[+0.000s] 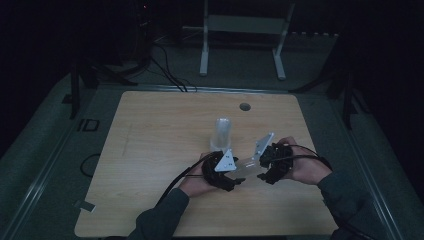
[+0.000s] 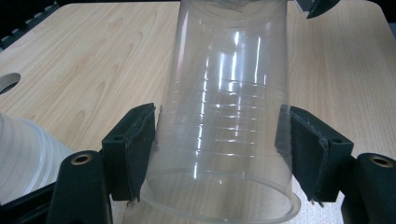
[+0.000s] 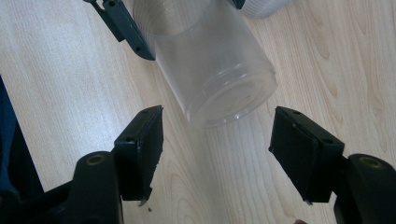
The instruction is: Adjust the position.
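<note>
A pale wooden table (image 1: 150,150) stands in a dark room, and everything below is placed against the clear plastic cup (image 2: 224,116) being worked on, which lies tipped on its side just above the tabletop near the table's front edge.

Behind that cup, farther from the person, a stack of similar clear cups (image 1: 222,132) stands upside down on the wood; it likely serves as the supply or the destination.

The person's left hand (image 1: 197,182) sits at the near-left of the cup and holds the left gripper (image 2: 219,140), whose two black pads are closed against the cup's sides near its open rim, clamping it. This grip seems meant to steady the cup so the other tool can take its far end.

The right hand (image 1: 305,167) sits to the cup's right with the right gripper (image 3: 217,140). Its jaws stand apart, holding nothing, with the cup's closed bottom just ahead of them and not touching, apparently lined up to grasp that end.

A small round hole (image 1: 244,106) lies in the table well behind the cup.
</note>
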